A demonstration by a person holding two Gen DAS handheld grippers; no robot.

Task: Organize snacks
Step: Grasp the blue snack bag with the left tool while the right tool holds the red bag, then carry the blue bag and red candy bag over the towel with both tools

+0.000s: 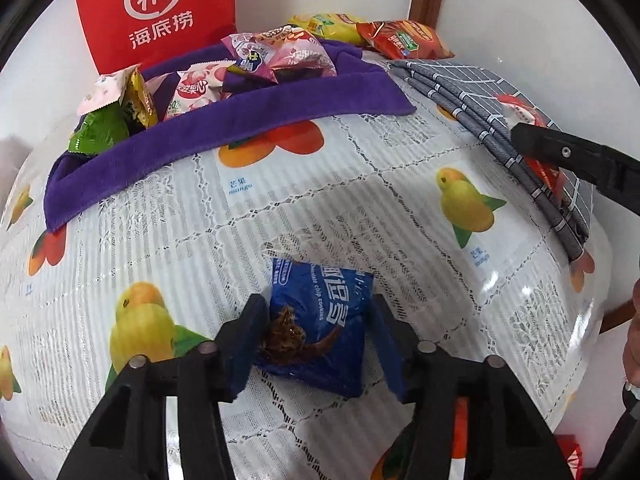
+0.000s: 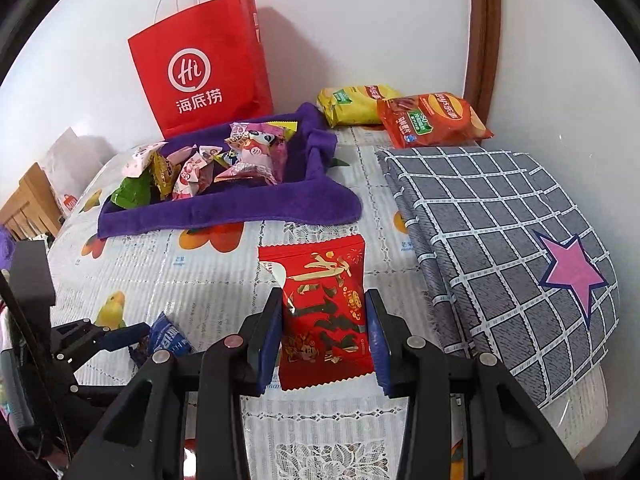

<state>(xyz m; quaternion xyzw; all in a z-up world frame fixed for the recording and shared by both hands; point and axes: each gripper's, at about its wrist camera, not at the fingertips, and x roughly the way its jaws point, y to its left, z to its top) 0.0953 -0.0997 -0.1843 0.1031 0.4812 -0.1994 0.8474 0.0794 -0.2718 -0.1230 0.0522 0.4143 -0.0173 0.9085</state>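
Note:
A blue chocolate chip cookie packet [image 1: 320, 320] lies on the fruit-print tablecloth [image 1: 360, 208]. My left gripper [image 1: 316, 344] is closed on it, a blue pad against each side. From the right wrist view the same packet [image 2: 170, 338] sits at the left gripper's tips [image 2: 140, 338]. My right gripper [image 2: 324, 336] is shut on a red snack packet [image 2: 324, 312], held upright above the cloth. In the left wrist view the right gripper's black finger [image 1: 576, 160] reaches in from the right. A purple towel [image 1: 240, 120] [image 2: 240, 204] at the back holds several small snack packets.
A red paper bag [image 2: 200, 68] stands against the wall behind the towel. A yellow chip bag [image 2: 356, 104] and an orange chip bag [image 2: 432, 120] lie at the back right. A folded grey checked cloth [image 2: 500, 220] with a pink star covers the right side.

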